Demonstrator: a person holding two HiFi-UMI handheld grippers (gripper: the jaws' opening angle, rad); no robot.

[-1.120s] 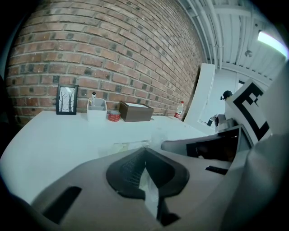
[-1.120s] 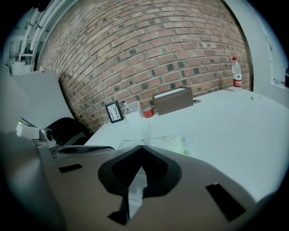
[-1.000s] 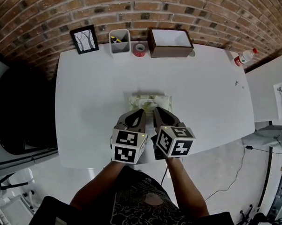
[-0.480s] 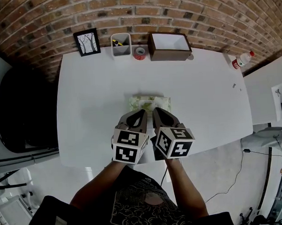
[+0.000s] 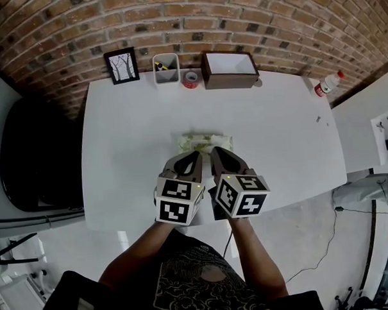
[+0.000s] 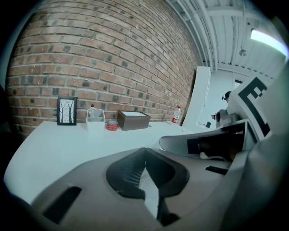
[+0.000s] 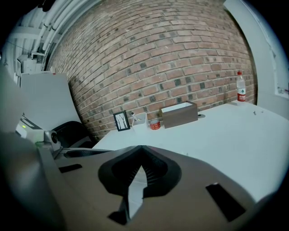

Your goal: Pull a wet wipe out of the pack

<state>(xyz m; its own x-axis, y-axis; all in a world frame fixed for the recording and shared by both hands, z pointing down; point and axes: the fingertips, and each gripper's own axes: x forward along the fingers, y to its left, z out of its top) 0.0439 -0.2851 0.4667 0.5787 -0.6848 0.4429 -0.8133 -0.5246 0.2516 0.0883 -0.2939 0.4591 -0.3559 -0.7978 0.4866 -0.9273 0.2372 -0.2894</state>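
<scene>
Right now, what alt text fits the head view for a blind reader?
A person holds the left tongs and right tongs, both shut and empty, side by side above a white table, tips pointing at a wet wipe pack lying flat. A framed picture, cup, tape roll and brown box line the far edge.

The head camera is looking steeply down on the white table [image 5: 117,154] from above, with the brick wall [image 5: 188,23] at 12 o'clock. The cameras on the left gripper [image 5: 195,156] and the right gripper [image 5: 214,154] are sitting low, close behind their jaws, and are facing that wall. All three views are sharing the picture frame [image 5: 121,65] and the brown box [image 5: 229,82].
</scene>
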